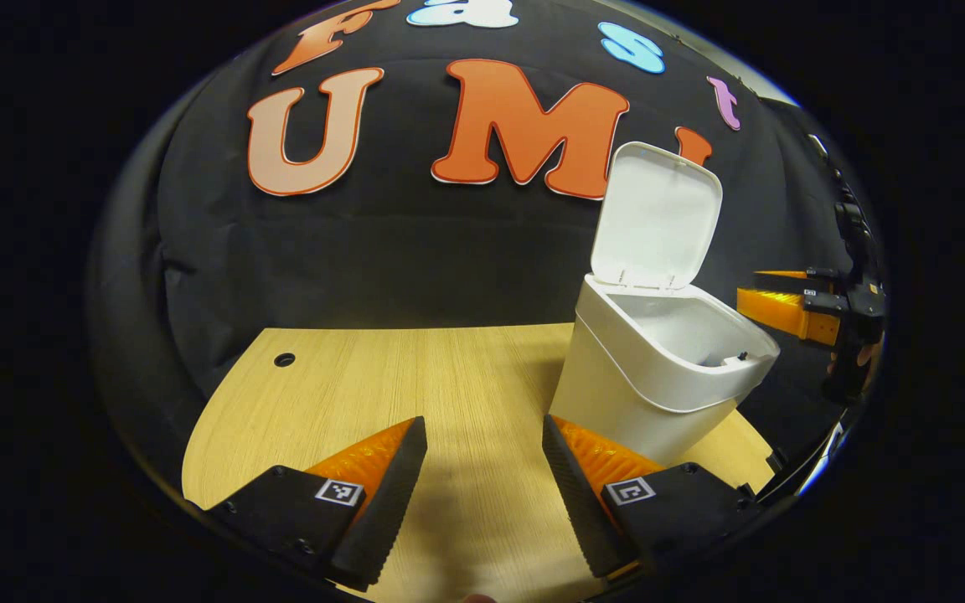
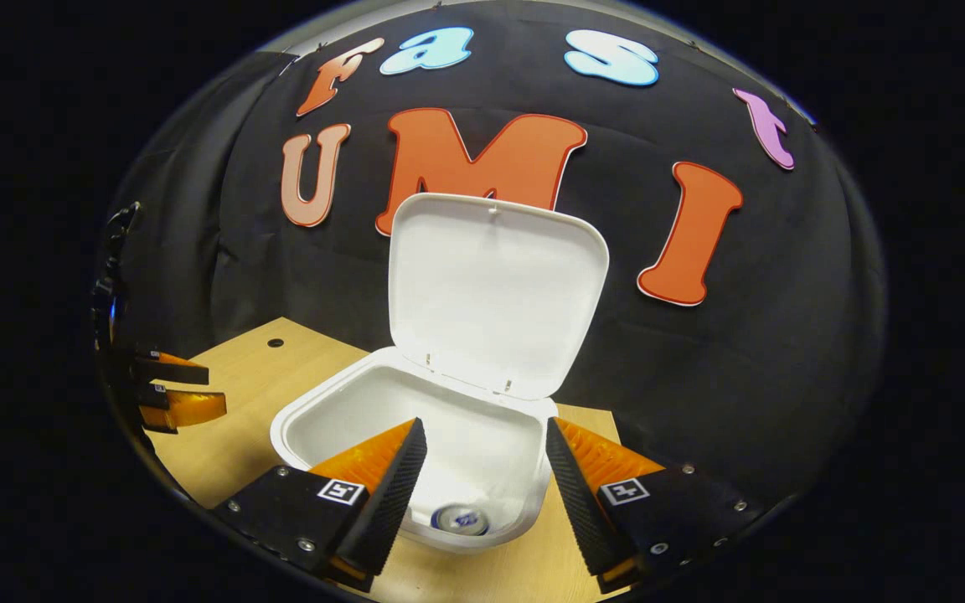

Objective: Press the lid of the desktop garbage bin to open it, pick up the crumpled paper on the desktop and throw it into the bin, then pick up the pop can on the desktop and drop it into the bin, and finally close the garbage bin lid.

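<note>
1. Bin (image 2: 415,469) stands on the surface (image 1: 348,377), lid (image 2: 495,289) tipped upright, pop can (image 2: 460,520) lying at its bottom; crumpled paper is not made out.
2. Right tongs (image 2: 478,477) hover spread and empty over the opening; left tongs (image 1: 482,469) hang spread and empty beside the bin.
3. Risk: an off-centre push on the raised lid could shove the light bin across the surface instead of latching it.

The white garbage bin (image 1: 658,385) stands upright on the wooden counter (image 1: 382,377), its lid (image 2: 495,289) swung up and back — fully open. Deep inside lies the pop can (image 2: 461,520) — only its silvery top end shows.
</note>
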A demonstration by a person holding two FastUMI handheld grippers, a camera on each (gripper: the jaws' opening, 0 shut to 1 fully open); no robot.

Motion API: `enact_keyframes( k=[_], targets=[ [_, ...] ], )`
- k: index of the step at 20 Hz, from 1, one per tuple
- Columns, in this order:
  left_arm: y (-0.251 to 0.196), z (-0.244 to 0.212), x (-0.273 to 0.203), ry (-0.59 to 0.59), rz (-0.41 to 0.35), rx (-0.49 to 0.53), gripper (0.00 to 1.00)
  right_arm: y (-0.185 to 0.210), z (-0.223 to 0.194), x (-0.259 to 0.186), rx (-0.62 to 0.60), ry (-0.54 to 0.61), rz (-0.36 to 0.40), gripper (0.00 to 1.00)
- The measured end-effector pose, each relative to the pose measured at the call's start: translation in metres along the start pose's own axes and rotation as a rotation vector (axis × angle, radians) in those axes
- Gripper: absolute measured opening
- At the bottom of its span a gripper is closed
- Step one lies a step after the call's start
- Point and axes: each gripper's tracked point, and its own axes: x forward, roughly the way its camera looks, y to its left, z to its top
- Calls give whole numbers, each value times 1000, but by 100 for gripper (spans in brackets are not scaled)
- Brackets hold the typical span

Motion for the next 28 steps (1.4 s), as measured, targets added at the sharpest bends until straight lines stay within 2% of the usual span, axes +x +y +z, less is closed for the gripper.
enact_keyframes(
  k=[9, 12, 15, 18, 23, 28],
  targets=[
    [41, -7, -17, -10, 50, -40, 89, -2, 92, 11, -17, -120, -21, 87],
    [59, -12, -26, -4, 83, -95, 91, 4, 126, 10, -11, -172, -2, 87],
    [78, -19, -36, -13, 123, -151, 88, 0, 157, 14, -48, -213, -23, 87],
    [97, -21, -47, -23, 168, -163, 89, -11, 176, 22, -71, -216, -71, 87],
    [126, -20, -65, -47, 244, -161, 90, -18, 199, 44, -58, -222, -85, 87],
    [146, -15, -78, -64, 295, -143, 89, -21, 189, 68, -23, -167, -86, 87]
  ],
)
